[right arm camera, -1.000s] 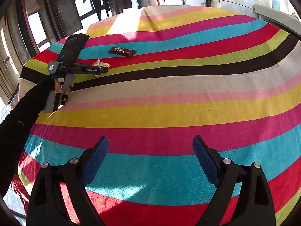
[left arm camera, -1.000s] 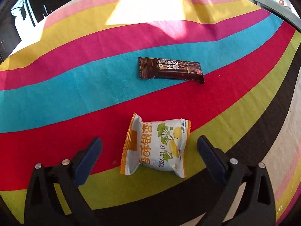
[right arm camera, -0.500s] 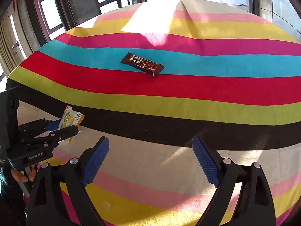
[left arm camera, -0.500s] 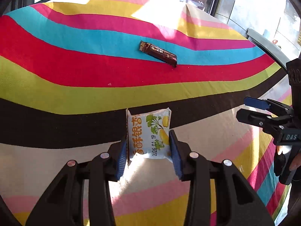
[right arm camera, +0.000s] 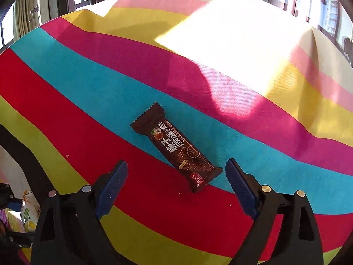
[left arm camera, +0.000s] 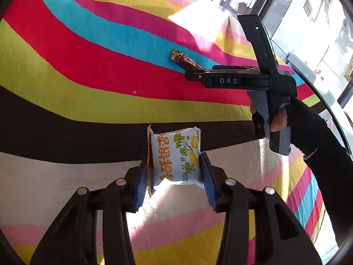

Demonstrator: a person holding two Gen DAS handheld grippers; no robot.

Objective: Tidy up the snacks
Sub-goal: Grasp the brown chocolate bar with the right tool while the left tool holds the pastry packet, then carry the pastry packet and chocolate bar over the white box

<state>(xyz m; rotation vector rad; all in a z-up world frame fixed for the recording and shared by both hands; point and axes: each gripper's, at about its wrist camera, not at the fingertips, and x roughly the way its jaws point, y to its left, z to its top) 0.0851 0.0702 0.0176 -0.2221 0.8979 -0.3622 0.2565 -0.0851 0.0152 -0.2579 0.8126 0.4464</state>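
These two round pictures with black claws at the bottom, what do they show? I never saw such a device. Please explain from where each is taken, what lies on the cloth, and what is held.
A person holds a hand tool with a two-finger claw in each hand; no robot is here. A fisheye camera on each tool looks along its fingers. The left view shows the left claw with a white and yellow snack pack between its pads; the jaws are opening slightly. There you also see the right hand with its tool. The right view shows the right claw open, around the near end of a brown bar without touching it. The bar lies on the striped cloth.
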